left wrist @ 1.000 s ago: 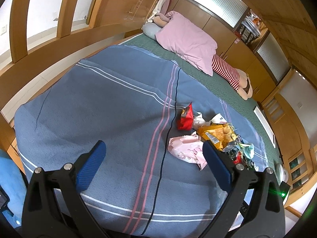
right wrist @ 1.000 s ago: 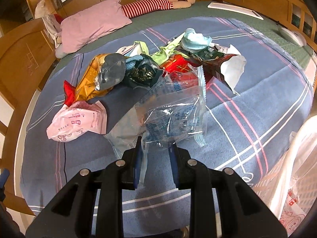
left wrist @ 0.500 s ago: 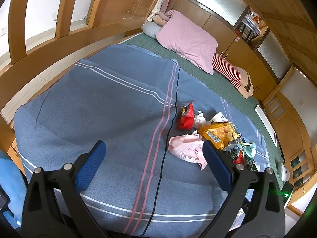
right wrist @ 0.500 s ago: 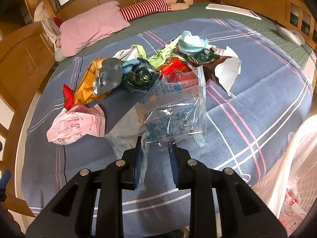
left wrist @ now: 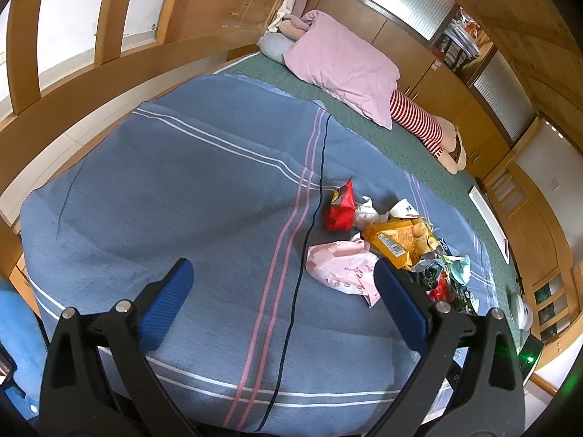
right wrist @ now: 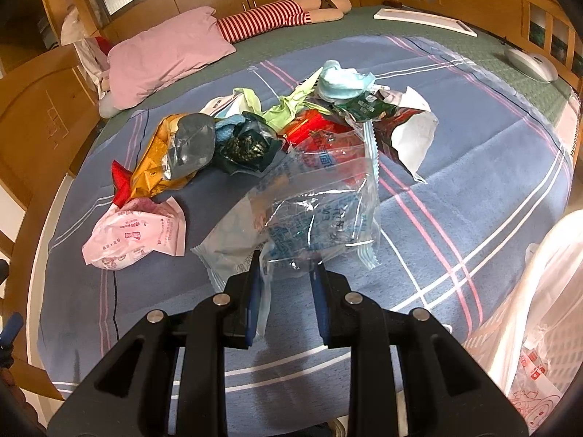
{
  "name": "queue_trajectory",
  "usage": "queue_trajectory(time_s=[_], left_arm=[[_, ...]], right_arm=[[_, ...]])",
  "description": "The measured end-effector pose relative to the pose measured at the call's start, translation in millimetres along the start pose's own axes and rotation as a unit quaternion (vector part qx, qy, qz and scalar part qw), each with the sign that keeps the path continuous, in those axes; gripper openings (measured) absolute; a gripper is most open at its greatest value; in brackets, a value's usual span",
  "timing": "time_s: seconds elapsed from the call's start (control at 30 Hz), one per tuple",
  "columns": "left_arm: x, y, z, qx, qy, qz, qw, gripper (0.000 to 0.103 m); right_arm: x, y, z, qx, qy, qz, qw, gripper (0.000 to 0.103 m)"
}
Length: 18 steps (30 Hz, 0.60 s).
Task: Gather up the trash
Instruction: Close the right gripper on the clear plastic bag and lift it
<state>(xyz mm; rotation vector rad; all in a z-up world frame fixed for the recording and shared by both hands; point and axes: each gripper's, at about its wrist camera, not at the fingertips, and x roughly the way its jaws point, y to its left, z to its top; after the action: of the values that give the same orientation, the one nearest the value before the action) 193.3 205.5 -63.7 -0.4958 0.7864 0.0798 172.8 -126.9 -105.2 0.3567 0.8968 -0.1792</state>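
Observation:
A pile of wrappers lies on the blue blanket: a pink packet, a yellow-orange bag, a red packet, a dark green bag and a light blue mask. My right gripper is shut on a clear plastic wrapper and holds it above the blanket, in front of the pile. My left gripper is open and empty, above the blanket left of the pile; the pink packet lies by its right finger.
A white plastic bag hangs at the right edge of the right wrist view. A pink pillow and a striped plush toy lie at the bed's head. A wooden bed frame surrounds the bed. A black cable crosses the blanket.
My right gripper has lifted the clear wrapper slightly up and back from the pile. My left gripper has hardly moved and stays open.

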Motion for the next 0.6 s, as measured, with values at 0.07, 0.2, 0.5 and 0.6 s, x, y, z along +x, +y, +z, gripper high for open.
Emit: queue_trajectory(time_s=[0.07, 0.2, 0.5, 0.6], left_arm=[[-0.2, -0.4, 1.1, 0.003, -0.004, 0.001, 1.0, 0.099], [-0.3, 5.4, 5.6, -0.006, -0.012, 0.013, 0.9998, 0.099], [14.3, 14.0, 8.9, -0.017, 0.017, -0.013, 0.9996, 0.099], [24.5, 38.8, 18.7, -0.095, 0.044, -0.03, 0.9941, 0.098]], right_arm=[[-2.1, -1.4, 1.7, 0.001, -0.003, 0.001, 1.0, 0.027], [-7.4, -4.9, 3.6, -0.001, -0.014, 0.001, 1.0, 0.027], [-18.2, -22.5, 11.9, 0.014, -0.018, 0.021, 1.0, 0.027], [-29.4, -31.6, 17.7, 0.015, -0.027, 0.036, 0.999, 0.027]])
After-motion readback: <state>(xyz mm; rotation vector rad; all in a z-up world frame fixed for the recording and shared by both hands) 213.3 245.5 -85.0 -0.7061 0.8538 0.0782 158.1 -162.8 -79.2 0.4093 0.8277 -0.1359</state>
